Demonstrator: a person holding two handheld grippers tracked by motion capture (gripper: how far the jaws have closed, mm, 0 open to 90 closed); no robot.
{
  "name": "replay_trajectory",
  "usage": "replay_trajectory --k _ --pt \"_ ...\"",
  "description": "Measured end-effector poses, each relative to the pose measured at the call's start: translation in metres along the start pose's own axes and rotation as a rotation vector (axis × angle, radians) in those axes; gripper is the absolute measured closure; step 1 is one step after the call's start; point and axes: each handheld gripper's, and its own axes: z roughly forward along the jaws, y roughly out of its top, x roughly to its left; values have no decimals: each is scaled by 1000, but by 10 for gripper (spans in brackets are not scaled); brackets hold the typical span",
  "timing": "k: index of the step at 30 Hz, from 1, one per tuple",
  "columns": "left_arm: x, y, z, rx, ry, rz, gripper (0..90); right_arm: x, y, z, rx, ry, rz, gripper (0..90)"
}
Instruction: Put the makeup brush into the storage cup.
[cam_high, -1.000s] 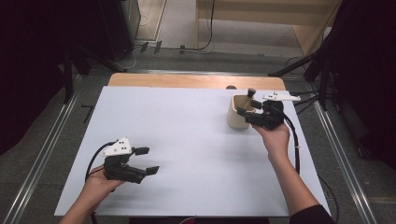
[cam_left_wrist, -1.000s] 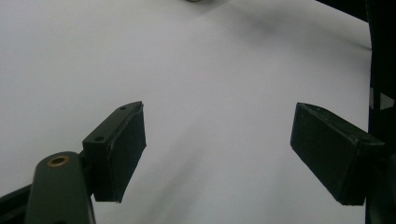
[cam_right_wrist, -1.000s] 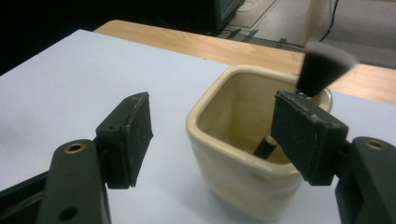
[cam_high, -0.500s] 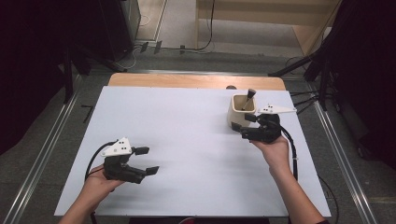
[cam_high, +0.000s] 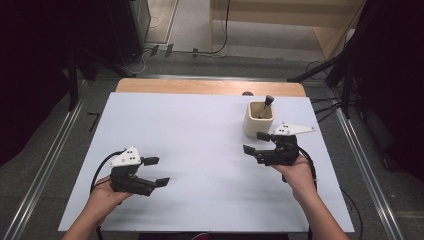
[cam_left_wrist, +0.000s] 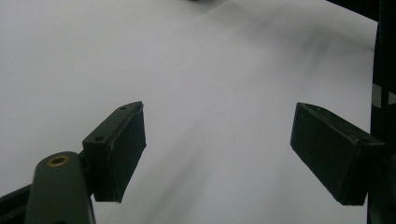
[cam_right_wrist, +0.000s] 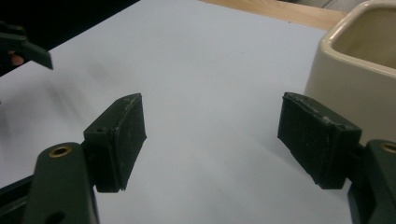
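Right tool (cam_high: 256, 142) drawn back from cup (cam_high: 258, 120), jaws just opened, empty; left tool (cam_high: 156, 171) unmoved, spread.

Cream cup (cam_high: 258, 122), squarish with rounded corners, upright on the white counter (cam_high: 200, 145) at its far right, near the wooden strip along the back edge. Dark stick-like utensil (cam_high: 266, 105) stands inside, leaning toward the far right, its wider top end poking above the rim. In the right gripper view the cup's wall (cam_right_wrist: 355, 84) sits at the upper right.
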Motion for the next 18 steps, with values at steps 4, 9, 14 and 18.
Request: replay_trajectory --k 4,9,14,18 --pt "0 0 1 3 0 1 186 4 -4 -2 7 10 -17 243" --pt "0 0 1 5 4 3 186 8 -11 -3 36 19 -32 243" --pt "0 -1 2 10 5 3 186 9 -20 -3 54 35 -37 243" --pt "0 -1 2 11 4 3 186 11 -28 -4 80 53 -55 243"
